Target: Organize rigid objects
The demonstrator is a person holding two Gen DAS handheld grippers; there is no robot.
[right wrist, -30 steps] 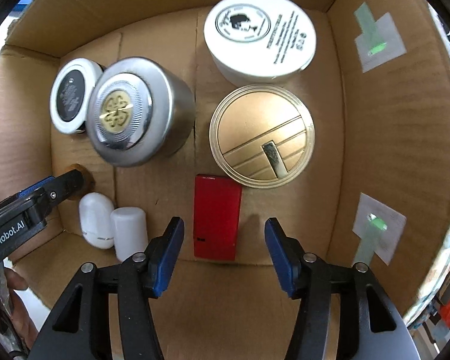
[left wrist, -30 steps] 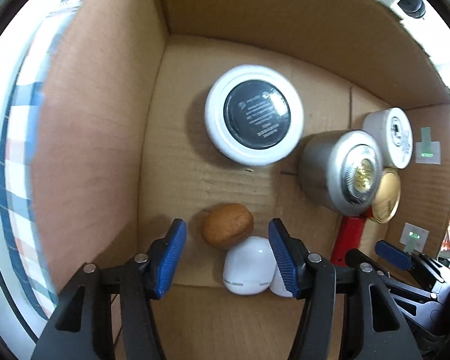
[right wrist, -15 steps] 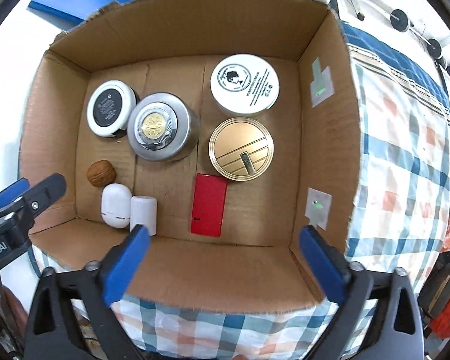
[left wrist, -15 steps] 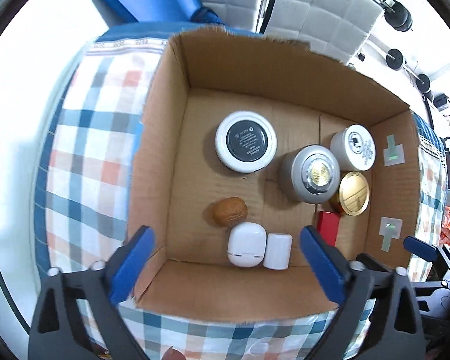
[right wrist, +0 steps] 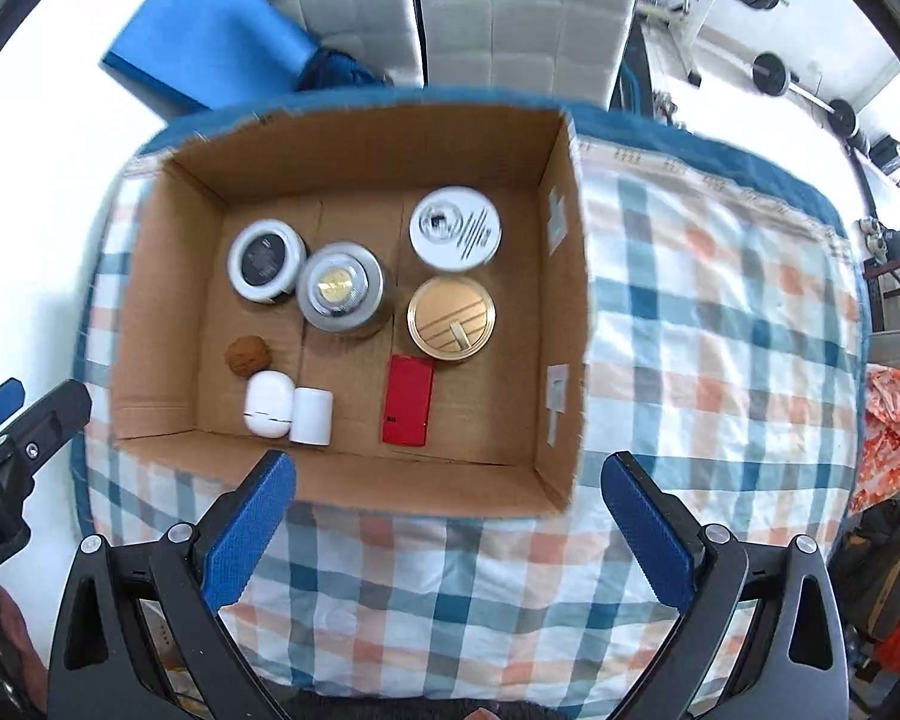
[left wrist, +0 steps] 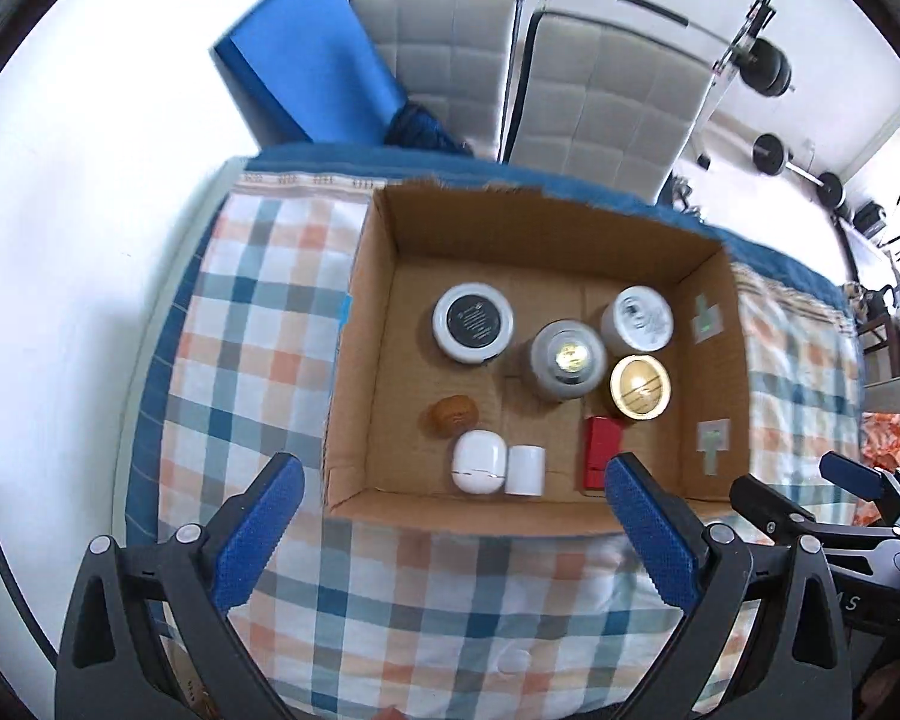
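In the cardboard box [right wrist: 354, 489] on the checked bed, the steel tin [right wrist: 341, 289] mid-floor looks heaviest and slick: grip its sides. The gold tin [right wrist: 451, 315] beside it is flatter. The walnut [right wrist: 248, 354], near the left wall, is light. Left tool [left wrist: 450, 531] and right tool [right wrist: 444, 531] have just spread wide, empty.

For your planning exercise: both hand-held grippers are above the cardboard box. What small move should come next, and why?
Probably hold both clear and end: the left hand-held gripper and right hand-held gripper are open and empty, and every item, like the red box, already sits in the cardboard box.
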